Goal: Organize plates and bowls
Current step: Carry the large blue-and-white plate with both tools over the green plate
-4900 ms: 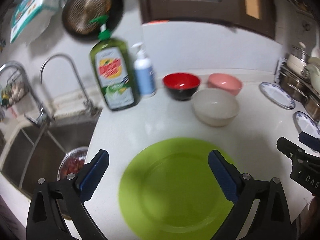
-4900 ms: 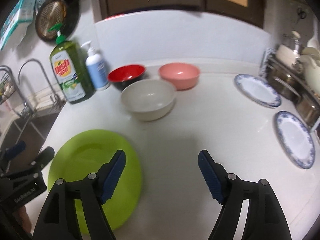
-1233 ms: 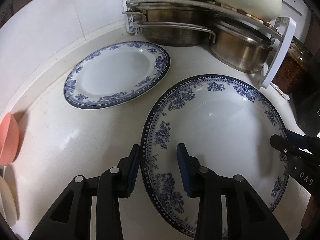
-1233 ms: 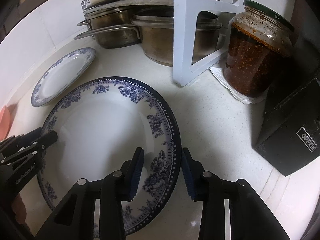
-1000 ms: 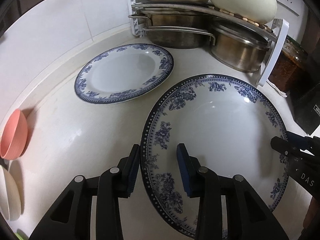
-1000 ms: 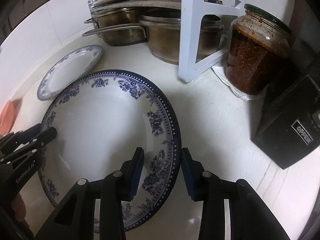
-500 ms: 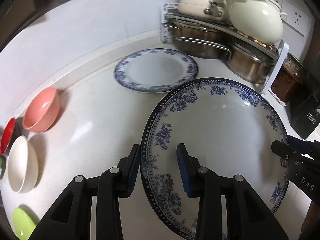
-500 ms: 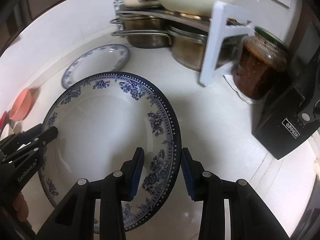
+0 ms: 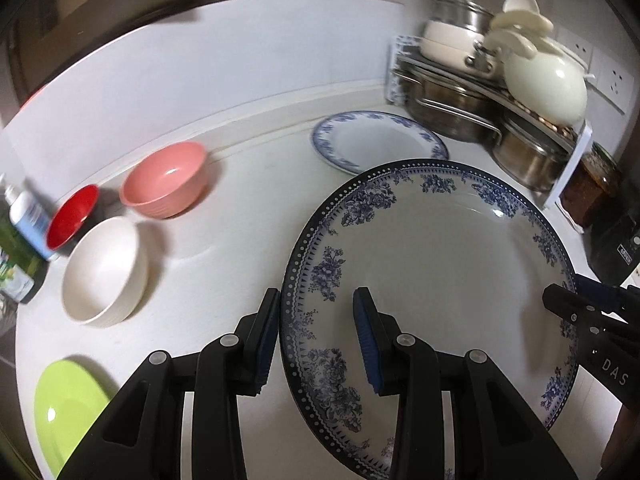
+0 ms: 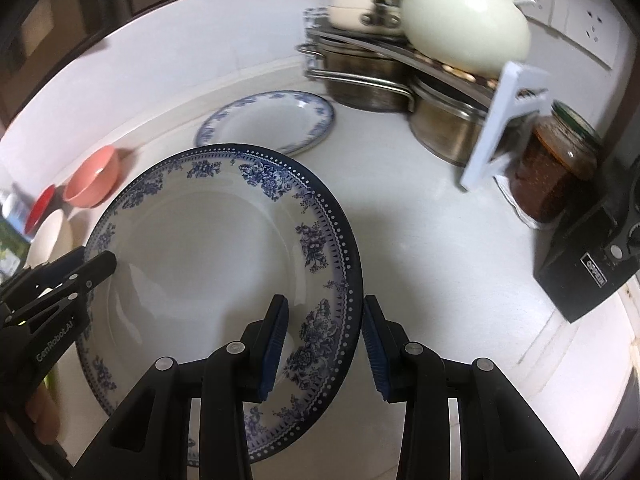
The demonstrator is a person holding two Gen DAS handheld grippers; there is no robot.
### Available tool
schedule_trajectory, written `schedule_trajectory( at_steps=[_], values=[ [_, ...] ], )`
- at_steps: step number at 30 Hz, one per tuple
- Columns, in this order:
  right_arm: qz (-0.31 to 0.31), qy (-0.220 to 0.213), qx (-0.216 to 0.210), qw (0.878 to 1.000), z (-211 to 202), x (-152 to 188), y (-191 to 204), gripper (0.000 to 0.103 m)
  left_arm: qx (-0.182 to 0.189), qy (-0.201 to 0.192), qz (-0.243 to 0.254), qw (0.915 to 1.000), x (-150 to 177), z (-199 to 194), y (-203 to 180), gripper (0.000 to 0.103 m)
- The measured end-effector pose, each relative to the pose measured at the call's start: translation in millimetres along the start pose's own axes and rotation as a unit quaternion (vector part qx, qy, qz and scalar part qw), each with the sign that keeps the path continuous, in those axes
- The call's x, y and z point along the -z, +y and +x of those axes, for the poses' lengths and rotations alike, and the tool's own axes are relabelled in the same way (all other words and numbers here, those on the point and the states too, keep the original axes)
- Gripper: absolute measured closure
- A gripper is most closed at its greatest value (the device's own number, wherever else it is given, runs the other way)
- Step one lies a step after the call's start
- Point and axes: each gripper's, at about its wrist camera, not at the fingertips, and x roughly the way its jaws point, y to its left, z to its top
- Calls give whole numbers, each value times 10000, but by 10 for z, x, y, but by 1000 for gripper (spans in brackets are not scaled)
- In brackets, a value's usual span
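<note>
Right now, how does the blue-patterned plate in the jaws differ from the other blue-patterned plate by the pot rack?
The held plate is lifted off the counter, gripped at opposite rims by the left gripper and the right gripper; the far plate lies flat on the counter, untouched. The held plate's rim carries a dark band with white dots, which the far plate's lighter rim appears to lack. Both are white with blue floral borders.

Both wrist views look steeply down, close over the shared blue-rimmed plate (image 9: 440, 264) (opposite rims).
</note>
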Motion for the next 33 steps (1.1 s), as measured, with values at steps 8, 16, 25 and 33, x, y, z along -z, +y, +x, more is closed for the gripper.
schedule_trajectory(
  at_steps=[8,16,25,33],
  values=[
    [-338,-111,-173,9992,-156,63,392,64,-228,-72,-352,9991,169,-259,387,66],
    [-643,-180,-402,9970,-295,146,796,64,-457,-150,-598,9970,342,-501,760,66],
    [-940,-264,-643,9931,-445,233,1262,64,-719,-249,-877,9932,569,-793,1252,66],
    [-1252,-306,-897,9876,-549,331,1746,64,-980,-291,-1186,9877,797,-1031,1709,66]
  ],
)
